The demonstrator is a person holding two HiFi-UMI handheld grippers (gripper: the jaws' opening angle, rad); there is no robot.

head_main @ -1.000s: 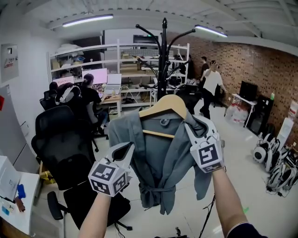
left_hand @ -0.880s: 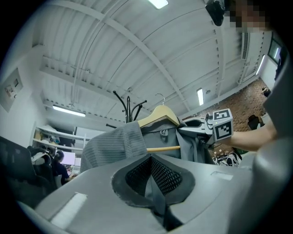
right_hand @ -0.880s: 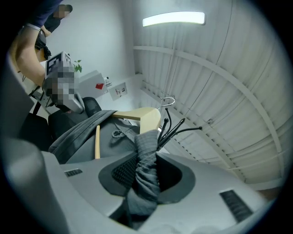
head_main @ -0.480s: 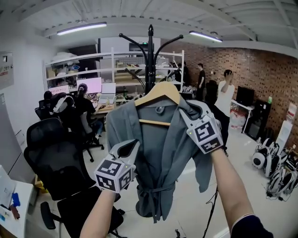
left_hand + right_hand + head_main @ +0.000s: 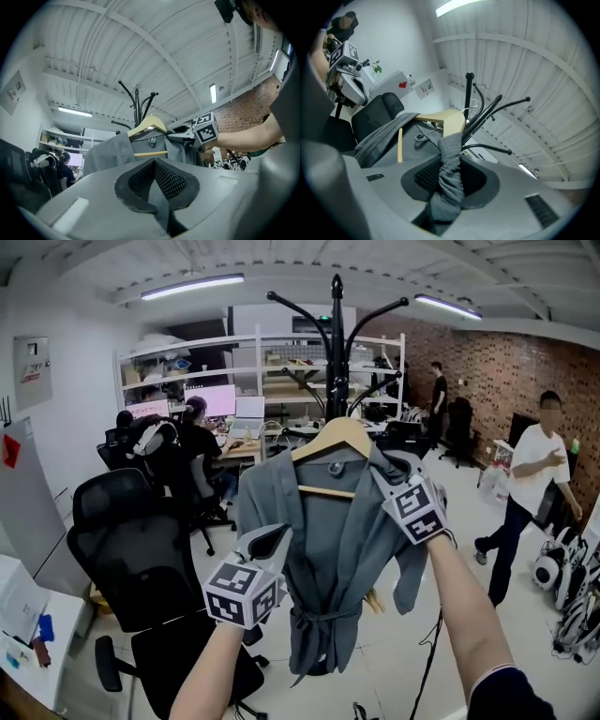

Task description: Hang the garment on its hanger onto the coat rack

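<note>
**Clerk:** Head view, task items?

**Checker:** Grey robe-like cloth garment (image 5: 328,549) with tied belt, draped on pale wooden hanger (image 5: 342,439), held up in mid-air. Right claw (image 5: 389,474) clenched on the garment's shoulder, just under the hanger's arm. Left claw (image 5: 272,538) lower, at the garment's side edge. Black metal coat rack (image 5: 337,343) with curved prongs, beyond and above both claws. Hanger not yet on any prong.

**Clerk:** Left gripper view?

**Checker:** Jaws pressed together, apparently on a thin fold of the same grey cloth. Hanger above and beyond the claw, rack behind it.

**Clerk:** Right gripper view?

**Checker:** Bunched grey fabric gripped between the pads. Hanger just past the tips, rack prongs farther on and apart from it.

**Clerk:** Step in hand?

**Checker:** By judgement, carrying the load up to the rack. Next: raise higher, move forward, drop the hanger's hook over a prong, then let go.

**Clerk:** Surroundings, obstructions?

**Checker:** Black mesh office chair (image 5: 131,549) below and left of the left claw. Seated people at desks (image 5: 197,437) far beyond. Walking person in white shirt (image 5: 530,484) well right of the right claw. Hook hard to make out against the pole. Neighbouring prongs a likely snag.
</note>
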